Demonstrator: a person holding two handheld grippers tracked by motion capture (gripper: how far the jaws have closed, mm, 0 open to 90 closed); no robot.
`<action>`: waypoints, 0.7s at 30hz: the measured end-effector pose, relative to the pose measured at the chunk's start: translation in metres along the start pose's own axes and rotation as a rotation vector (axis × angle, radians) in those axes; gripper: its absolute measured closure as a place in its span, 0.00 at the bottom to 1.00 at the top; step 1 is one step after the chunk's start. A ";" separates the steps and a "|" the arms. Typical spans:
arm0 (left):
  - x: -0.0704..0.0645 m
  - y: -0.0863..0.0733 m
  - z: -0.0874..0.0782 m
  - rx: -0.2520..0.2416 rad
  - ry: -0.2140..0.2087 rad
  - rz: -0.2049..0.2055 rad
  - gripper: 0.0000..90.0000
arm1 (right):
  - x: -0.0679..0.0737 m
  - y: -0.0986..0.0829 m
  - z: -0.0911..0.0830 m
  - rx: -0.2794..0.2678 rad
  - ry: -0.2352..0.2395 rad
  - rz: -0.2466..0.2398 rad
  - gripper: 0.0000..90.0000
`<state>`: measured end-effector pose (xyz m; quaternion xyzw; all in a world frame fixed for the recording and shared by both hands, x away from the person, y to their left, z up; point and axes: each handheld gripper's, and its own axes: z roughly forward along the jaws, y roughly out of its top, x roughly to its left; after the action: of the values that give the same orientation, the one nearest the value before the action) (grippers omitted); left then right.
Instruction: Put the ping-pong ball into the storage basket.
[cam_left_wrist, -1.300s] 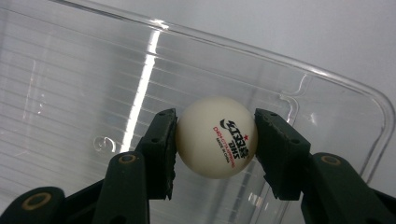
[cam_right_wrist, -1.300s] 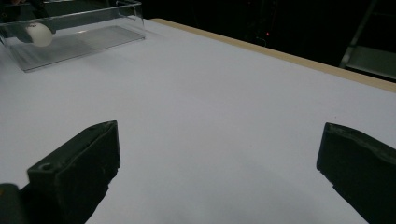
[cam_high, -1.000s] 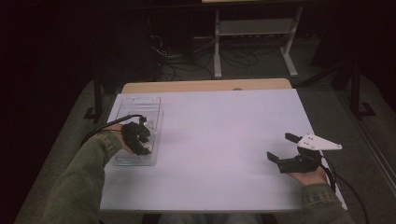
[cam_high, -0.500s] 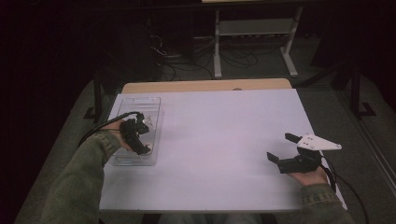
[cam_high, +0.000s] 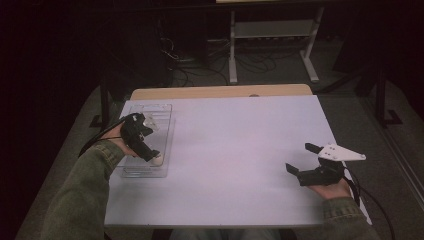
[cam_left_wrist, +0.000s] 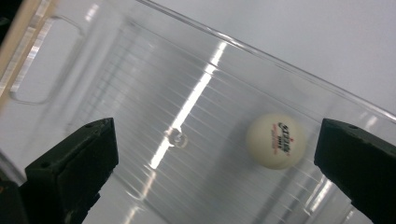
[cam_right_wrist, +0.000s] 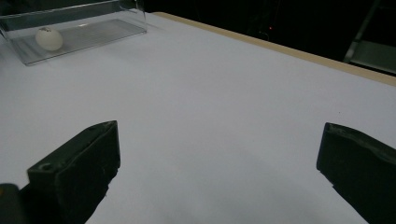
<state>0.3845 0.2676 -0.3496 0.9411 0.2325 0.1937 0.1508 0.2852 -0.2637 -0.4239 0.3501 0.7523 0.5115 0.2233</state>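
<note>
A: High view?
B: Your left gripper (cam_high: 150, 150) hangs over the clear tray (cam_high: 131, 172) at the desk's (cam_high: 240, 150) left edge; your right gripper (cam_high: 304, 159) rests near the right edge, jaws apart.

A: Left gripper view?
B: Jaws wide, empty. White ball (cam_left_wrist: 276, 140) lies in the tray, nearer your right jaw.

A: Right gripper view?
B: Jaws spread over bare desk; ball (cam_right_wrist: 49, 38) sits in the far tray (cam_right_wrist: 93, 29).

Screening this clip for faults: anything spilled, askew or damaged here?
Nothing stands out. One ball lies in the clear tray, intact, between the open left gripper's jaws, untouched. The right gripper is open over bare table.
</note>
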 end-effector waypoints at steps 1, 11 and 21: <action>0.000 -0.001 -0.001 -0.008 0.006 -0.011 0.00 | 0.000 0.000 0.000 0.001 -0.001 0.002 0.00; 0.001 -0.011 -0.011 -0.089 -0.010 -0.079 0.00 | 0.001 0.000 0.000 0.004 -0.006 -0.001 0.00; -0.003 -0.025 -0.022 -0.218 -0.004 -0.170 0.00 | 0.002 0.001 0.000 0.003 -0.007 -0.016 0.00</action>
<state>0.3633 0.2916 -0.3408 0.8963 0.2889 0.2024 0.2686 0.2842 -0.2625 -0.4229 0.3461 0.7550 0.5074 0.2295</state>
